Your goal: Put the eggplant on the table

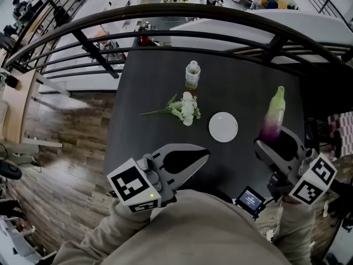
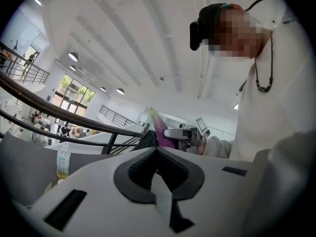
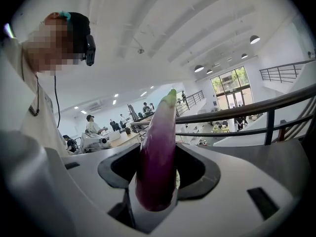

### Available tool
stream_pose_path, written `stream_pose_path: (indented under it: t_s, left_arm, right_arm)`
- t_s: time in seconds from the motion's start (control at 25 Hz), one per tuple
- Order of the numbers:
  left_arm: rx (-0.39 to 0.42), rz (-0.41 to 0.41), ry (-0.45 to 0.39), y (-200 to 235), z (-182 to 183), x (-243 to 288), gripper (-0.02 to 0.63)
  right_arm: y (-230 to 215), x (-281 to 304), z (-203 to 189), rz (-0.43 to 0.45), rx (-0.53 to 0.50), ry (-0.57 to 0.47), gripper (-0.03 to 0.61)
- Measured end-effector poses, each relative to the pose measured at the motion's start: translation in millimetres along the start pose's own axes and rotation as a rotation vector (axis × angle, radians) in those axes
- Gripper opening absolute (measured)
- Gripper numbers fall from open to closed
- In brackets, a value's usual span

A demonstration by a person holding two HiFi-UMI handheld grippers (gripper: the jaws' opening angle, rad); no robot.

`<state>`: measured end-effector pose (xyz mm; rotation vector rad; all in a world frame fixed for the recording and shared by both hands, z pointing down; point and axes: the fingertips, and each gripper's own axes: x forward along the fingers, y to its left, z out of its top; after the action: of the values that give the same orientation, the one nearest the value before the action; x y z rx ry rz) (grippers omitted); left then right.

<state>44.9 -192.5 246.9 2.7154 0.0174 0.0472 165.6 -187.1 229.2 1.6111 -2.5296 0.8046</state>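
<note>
Right gripper view: your right gripper (image 3: 158, 152) clamps the eggplant (image 3: 162, 122) by its purple lower end, green tip up at frame centre. In the head view it stands at right over the dark table (image 1: 149, 93), right of a white plate (image 1: 223, 127). Your left gripper (image 2: 157, 151) is closed and empty.

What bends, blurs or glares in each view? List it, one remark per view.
Head view: the fisheye lens bows the railing into arcs, and the eggplant looks slightly soft. Left gripper view: a round black vignette fills the corners, and the pale ceiling is washed bright. Right gripper view: the eggplant is sharp, and the windows glare.
</note>
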Motion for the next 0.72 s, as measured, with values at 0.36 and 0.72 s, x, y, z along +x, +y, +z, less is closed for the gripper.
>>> stream_pose_path:
  t_s: [0.36, 0.72]
  left_arm:
    - [-0.005, 0.066, 0.008, 7.9, -3.6, 11.4, 0.005]
    - [-0.022, 0.105, 0.002, 11.2, -6.5, 15.3, 0.005]
  right_arm:
    - [-28.1, 9.9, -4.3, 0.031, 0.016, 0.021, 0.232]
    - [-40.4, 18.9, -9.6, 0.054, 0.012, 0.062, 0.230]
